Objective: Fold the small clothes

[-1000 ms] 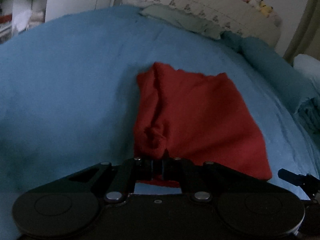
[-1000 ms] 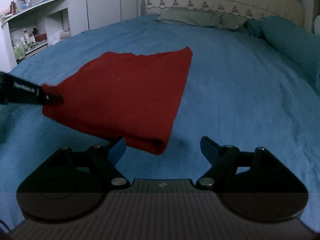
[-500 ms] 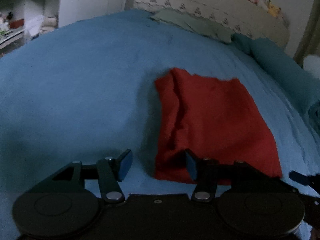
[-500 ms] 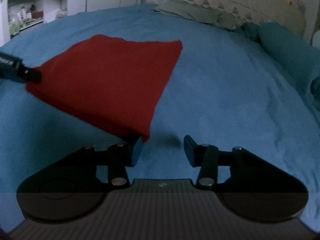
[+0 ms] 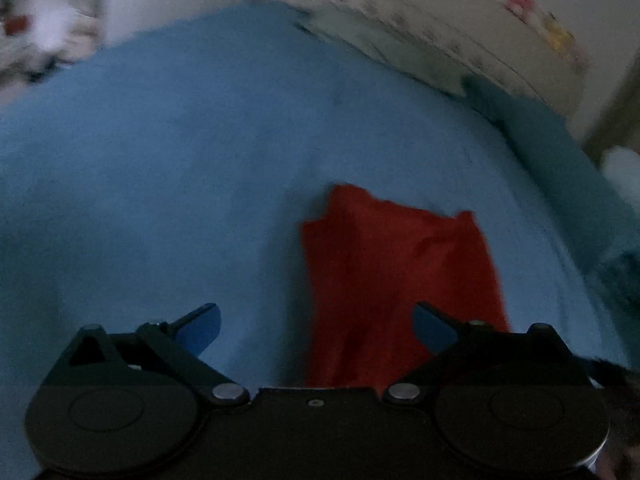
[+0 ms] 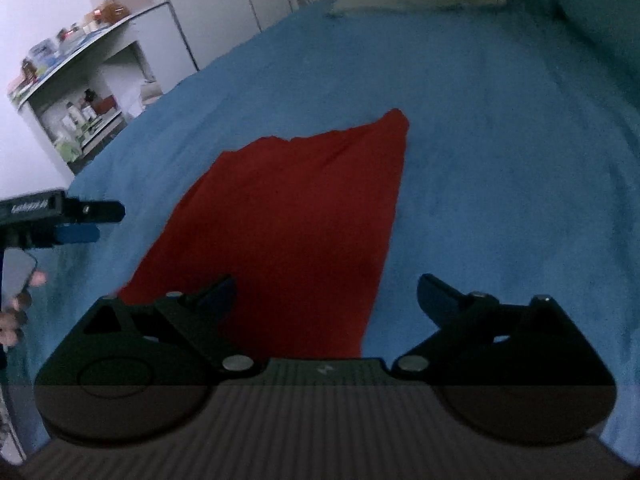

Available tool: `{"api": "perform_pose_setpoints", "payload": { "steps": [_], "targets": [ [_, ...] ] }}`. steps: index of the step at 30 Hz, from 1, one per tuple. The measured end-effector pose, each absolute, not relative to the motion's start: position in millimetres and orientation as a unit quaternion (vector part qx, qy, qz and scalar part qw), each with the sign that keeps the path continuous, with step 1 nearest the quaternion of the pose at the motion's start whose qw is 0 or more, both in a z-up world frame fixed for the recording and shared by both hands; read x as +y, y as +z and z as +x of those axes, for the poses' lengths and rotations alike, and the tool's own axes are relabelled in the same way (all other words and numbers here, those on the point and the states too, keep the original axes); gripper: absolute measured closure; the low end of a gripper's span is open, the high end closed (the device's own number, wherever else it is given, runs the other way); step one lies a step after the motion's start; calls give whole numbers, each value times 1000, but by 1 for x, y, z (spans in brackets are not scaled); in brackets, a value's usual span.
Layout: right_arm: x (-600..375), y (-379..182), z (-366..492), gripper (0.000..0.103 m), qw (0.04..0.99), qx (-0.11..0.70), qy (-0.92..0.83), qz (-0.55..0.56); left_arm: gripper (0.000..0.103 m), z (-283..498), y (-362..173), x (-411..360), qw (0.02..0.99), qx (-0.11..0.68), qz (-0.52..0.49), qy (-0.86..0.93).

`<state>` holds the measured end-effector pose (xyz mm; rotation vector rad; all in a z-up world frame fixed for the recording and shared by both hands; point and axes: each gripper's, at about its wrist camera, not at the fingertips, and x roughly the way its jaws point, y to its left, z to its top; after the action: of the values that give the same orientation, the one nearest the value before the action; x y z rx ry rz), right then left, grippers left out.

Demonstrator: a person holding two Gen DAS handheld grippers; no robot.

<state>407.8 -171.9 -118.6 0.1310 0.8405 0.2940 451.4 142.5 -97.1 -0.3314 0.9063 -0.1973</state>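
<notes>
A small red garment (image 5: 396, 280) lies flat on the blue bedspread (image 5: 180, 184). In the left wrist view it runs from between my fingers away towards the headboard, with a wrinkled far-left corner. My left gripper (image 5: 316, 328) is open wide and empty, hovering over the garment's near edge. In the right wrist view the red garment (image 6: 296, 232) spreads from my fingers up to a pointed far corner. My right gripper (image 6: 326, 294) is open and empty above its near edge. The left gripper (image 6: 80, 220) shows at the left edge of that view.
A cream headboard (image 5: 440, 28) with soft toys and a green pillow (image 6: 400, 0) lie at the far end. A teal bolster (image 5: 560, 168) runs along the right side. White shelves (image 6: 76, 92) with bottles and a wardrobe stand left of the bed.
My left gripper let go of the garment's near corner, opened wide and lifted back. My right gripper narrowed, then opened wide again, and now sits over the garment's near edge. The garment lies released.
</notes>
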Motion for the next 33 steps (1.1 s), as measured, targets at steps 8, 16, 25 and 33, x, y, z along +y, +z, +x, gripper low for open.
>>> {"api": "perform_pose_setpoints", "payload": {
  "steps": [8,16,25,33],
  "targets": [
    [-194,-139,482,0,857,481,125,138,16,525,-152,145,798,537,-228,-153],
    [-196,-167,491,43,835,486,138,218,65,528,-164,134,792,528,-251,-174],
    [-182,-104,449,63,879,430,151,142,79,484,-110,116,827,491,-210,-177],
    [-231,-49,346,63,890,406,158,133,79,380,-59,68,847,450,-183,-215]
  ]
}}
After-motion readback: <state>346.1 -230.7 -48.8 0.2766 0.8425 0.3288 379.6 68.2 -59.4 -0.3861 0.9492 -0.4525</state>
